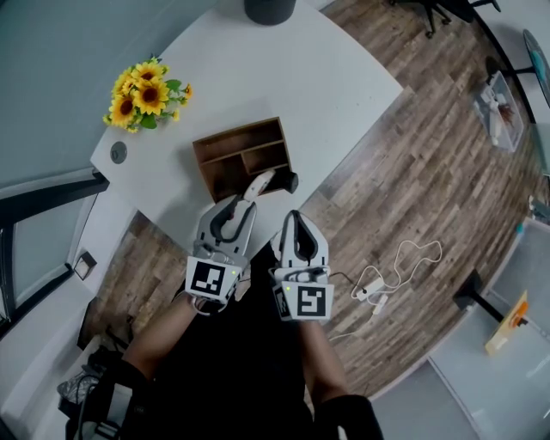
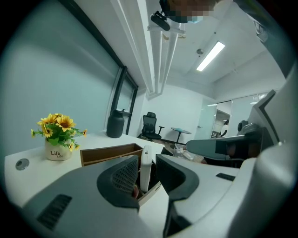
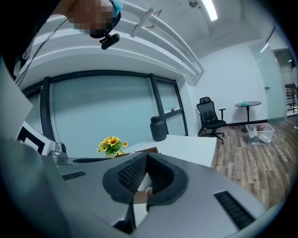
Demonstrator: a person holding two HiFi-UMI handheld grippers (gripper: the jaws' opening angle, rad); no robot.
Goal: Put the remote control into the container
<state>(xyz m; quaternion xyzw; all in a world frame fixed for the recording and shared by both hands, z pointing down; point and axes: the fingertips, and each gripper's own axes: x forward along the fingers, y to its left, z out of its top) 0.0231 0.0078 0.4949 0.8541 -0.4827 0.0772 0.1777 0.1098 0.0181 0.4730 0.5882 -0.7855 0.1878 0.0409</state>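
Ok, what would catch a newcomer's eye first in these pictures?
The yellow sunflowers at the left corner of the white table stand out first. Next comes the white remote control, gripped in the left gripper and tilted at the near edge of the wooden container in the middle of the table.

I am holding two tongs: the left tongs [image 1: 234,206] and the right tongs [image 1: 296,222]. Just ahead of them I am seeing one remote control [image 1: 255,186] and one wooden container [image 1: 239,132]; farther ahead, one pot of sunflowers [image 1: 144,94] and one dark canister [image 1: 269,9]; off to their right, one power strip [image 1: 371,286].
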